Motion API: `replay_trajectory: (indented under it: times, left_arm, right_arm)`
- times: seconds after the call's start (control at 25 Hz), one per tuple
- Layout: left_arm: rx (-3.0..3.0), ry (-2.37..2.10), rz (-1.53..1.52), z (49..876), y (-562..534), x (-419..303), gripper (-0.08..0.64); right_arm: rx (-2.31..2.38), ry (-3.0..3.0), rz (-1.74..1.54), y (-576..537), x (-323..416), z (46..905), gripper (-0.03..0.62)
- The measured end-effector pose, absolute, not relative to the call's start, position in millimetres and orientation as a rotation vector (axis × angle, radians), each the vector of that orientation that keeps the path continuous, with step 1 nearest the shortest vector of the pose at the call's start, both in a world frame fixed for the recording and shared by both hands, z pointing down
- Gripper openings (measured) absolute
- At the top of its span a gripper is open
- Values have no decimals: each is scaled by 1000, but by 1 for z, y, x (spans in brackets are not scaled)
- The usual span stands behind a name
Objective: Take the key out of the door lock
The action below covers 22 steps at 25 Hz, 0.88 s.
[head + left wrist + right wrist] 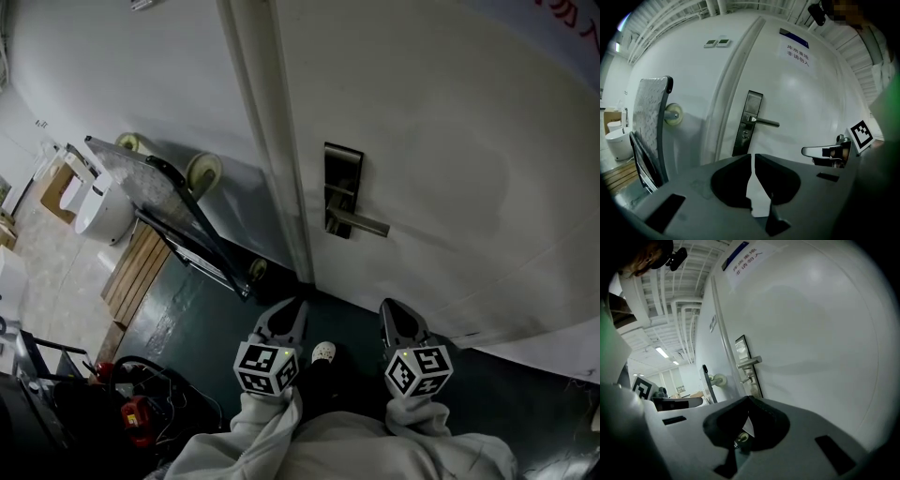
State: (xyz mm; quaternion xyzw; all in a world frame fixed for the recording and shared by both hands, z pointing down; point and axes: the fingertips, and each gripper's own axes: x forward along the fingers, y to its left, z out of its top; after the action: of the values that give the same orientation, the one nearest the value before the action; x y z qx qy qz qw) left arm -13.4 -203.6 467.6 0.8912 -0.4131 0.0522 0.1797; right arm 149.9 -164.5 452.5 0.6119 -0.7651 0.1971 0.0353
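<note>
My left gripper [752, 156] has its dark jaws drawn together with only a sliver of light between them, and nothing is in them. My right gripper [748, 399] looks the same: jaws meeting at the tips, empty. In the head view both hang low and side by side, well short of the large white door [450, 141], pointed towards its dark upright metal lock plate [341, 169] and the silver lever handle [366, 225] that crosses it. The small metal key [746, 379] shows best in the right gripper view. I take it to be the short bit jutting out of the plate just under the lever, though it is too small for me to read its shape well. I expect it to be light, stiff and smooth, so thin that the pads could slide off it. I would take it by the flat head that stands proud of the plate, pads on its two broad faces, and draw it straight out along its own line. The lever sits close above, so I would come in from below or from the side. Off to the left, a folded steel platform trolley [155, 192] leans on the wall, well clear of the work.
</note>
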Motion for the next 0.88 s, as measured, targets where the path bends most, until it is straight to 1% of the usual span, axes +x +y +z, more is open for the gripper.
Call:
replay_trajectory:
  times: [0.56, 0.88]
  left_arm:
    - [2571, -1072, 130, 467, -294, 7, 32]
    - [2611, -963, 113, 470, -329, 24, 32]
  right_arm:
    - [1964, -2301, 589, -243, 165, 450, 52]
    - [2030, -2254, 598, -270, 170, 456, 52]
